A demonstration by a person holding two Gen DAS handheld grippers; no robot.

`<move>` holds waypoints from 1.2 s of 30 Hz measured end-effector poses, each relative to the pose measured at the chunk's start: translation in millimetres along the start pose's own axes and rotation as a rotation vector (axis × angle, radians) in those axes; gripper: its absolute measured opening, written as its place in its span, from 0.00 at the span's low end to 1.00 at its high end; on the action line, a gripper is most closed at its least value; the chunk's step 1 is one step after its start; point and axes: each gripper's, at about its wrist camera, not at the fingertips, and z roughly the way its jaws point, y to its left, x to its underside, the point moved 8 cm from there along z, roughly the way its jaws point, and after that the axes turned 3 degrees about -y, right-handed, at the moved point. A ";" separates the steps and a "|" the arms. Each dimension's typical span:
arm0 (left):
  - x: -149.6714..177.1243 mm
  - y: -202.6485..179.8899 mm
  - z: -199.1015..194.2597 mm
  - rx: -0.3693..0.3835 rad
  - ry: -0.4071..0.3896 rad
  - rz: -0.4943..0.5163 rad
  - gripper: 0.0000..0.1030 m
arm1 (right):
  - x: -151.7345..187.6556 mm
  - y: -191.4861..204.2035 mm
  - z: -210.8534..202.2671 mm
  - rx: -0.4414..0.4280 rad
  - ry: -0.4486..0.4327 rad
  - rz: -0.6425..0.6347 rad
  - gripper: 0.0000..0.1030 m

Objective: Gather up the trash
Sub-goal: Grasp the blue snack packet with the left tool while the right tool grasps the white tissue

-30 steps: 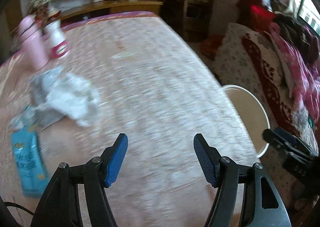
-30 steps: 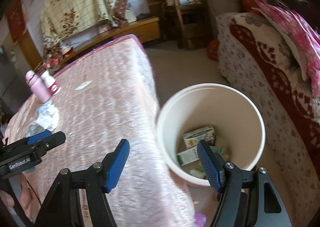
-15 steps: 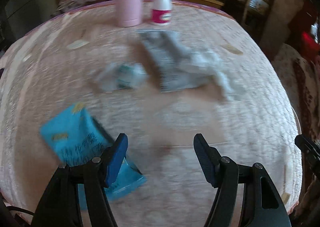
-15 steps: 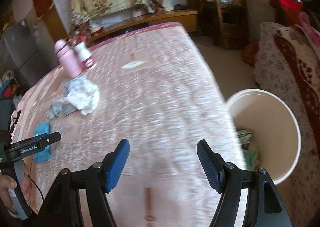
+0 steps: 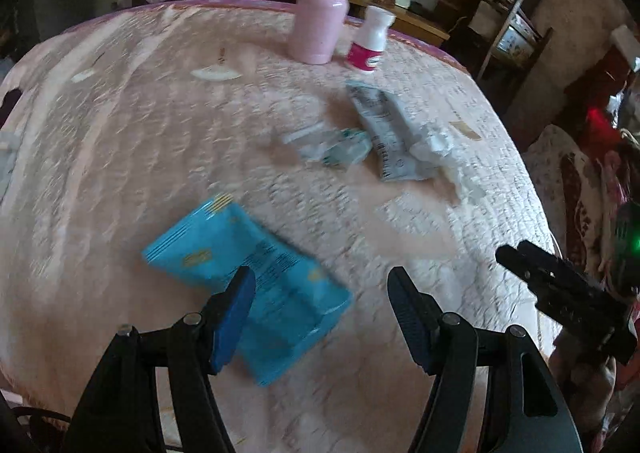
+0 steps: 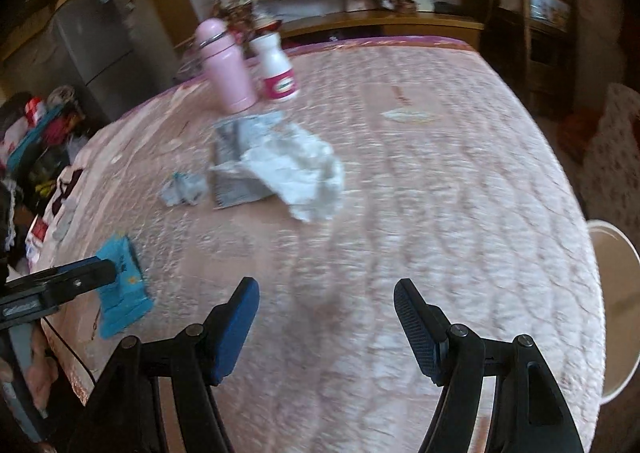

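A blue packet lies on the pink quilted table near its front edge, also in the right wrist view. My left gripper is open and empty just above it, its left finger over the packet. Farther back lie a grey wrapper, a small crumpled greenish wrapper and a crumpled white tissue. My right gripper is open and empty over bare quilt, short of the tissue. The white bin stands beside the table on the right.
A pink flask and a white bottle with a red label stand at the table's far side. A sofa with patterned covers is to the right. A wooden bench and a shelf stand behind the table.
Both grippers have swung left from the bin toward the table. The left now hovers over the blue packet; the right faces the tissue pile. Both stayed open.
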 end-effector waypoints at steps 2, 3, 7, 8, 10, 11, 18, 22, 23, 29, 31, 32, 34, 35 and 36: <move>6.0 11.6 -3.4 -0.019 0.005 -0.010 0.67 | 0.2 9.4 4.1 -0.014 0.007 -0.019 0.71; 9.7 20.0 -5.4 -0.032 0.003 -0.018 0.67 | 0.1 14.3 6.6 -0.018 0.011 -0.028 0.71; 20.7 49.0 -4.1 -0.088 0.033 -0.032 0.67 | -0.7 23.9 11.0 -0.034 0.017 -0.042 0.71; 22.4 53.5 -4.5 -0.100 0.033 -0.035 0.67 | -0.8 25.1 11.7 -0.037 0.019 -0.045 0.71; 21.4 69.5 2.6 -0.137 0.041 -0.054 0.67 | -2.4 26.2 13.5 -0.035 0.020 -0.050 0.71; 20.5 73.9 5.2 -0.139 0.045 -0.062 0.67 | -2.4 26.2 13.7 -0.035 0.020 -0.049 0.71; -8.4 72.5 33.3 -0.121 0.037 -0.040 0.67 | -21.7 18.4 20.5 -0.019 -0.007 -0.023 0.75; -20.2 58.0 28.1 -0.037 0.017 -0.057 0.67 | -40.9 12.5 30.6 -0.011 -0.023 -0.030 0.78; -21.6 54.7 25.2 -0.018 0.015 -0.059 0.67 | -46.7 12.1 36.1 -0.010 -0.022 -0.042 0.80; -21.7 31.1 27.7 0.040 -0.006 -0.047 0.81 | -73.8 4.9 74.6 -0.032 0.010 -0.056 0.81; -20.1 24.1 34.6 0.027 0.005 -0.034 0.81 | -79.1 3.7 86.5 -0.033 0.020 -0.057 0.81; -19.7 19.9 42.1 0.020 0.020 -0.030 0.81 | -80.9 3.6 92.7 -0.037 0.027 -0.051 0.81; -19.4 12.7 51.3 0.025 0.032 -0.026 0.81 | -83.4 0.9 103.0 -0.063 0.040 -0.017 0.81; -20.3 9.7 55.6 0.017 0.033 -0.018 0.81 | -84.1 0.2 106.7 -0.079 0.045 0.000 0.81; -20.5 7.3 58.6 0.003 0.029 -0.010 0.81 | -85.8 -1.1 108.6 -0.095 0.038 0.020 0.81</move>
